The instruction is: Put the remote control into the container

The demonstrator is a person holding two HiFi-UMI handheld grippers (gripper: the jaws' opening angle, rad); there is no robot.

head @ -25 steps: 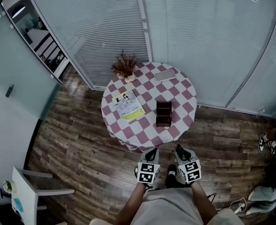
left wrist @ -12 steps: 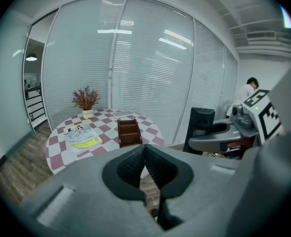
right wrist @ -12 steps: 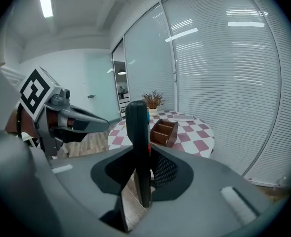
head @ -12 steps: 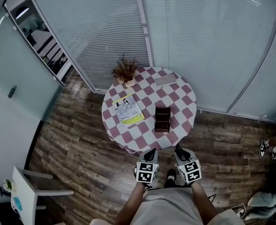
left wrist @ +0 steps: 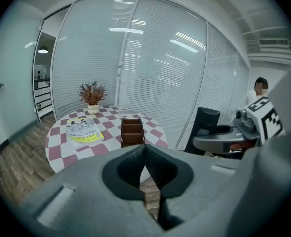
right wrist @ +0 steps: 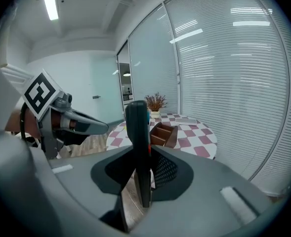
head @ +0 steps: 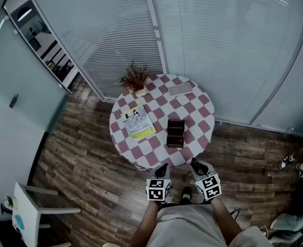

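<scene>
While the person stands just short of the round checked tabletop (head: 197,112), the head view shows the left gripper (head: 162,168) and the right gripper (head: 194,163) side by side at its near edge, above the wooden floor. The container (head: 175,133), a dark open box divided into compartments, sits on the near half of the tabletop. A booklet (head: 137,121) lies to its left, and a potted plant (head: 135,79) and a flat grey slab (head: 180,89) stand at the far rim. The remote control is too small to make out from this height.

Left gripper view: the jaws are pressed together with nothing between them. Beyond their tips lie the container (left wrist: 132,132) and the booklet (left wrist: 84,130). The right gripper (left wrist: 254,127) shows at the picture's right side.

Right gripper view: the jaws pinch the remote control (right wrist: 137,122), which stands upright on edge between the pads, its upper end rising clear of them. The container (right wrist: 164,134) lies ahead on the tabletop, well apart from the remote control. The left gripper (right wrist: 61,120) shows at the picture's left.

Progress, as judged from these views: the pick-up is done, and the remote control is in hand but not yet over the tabletop. What remains is to carry it above the container, lower it into a compartment and release it.
</scene>
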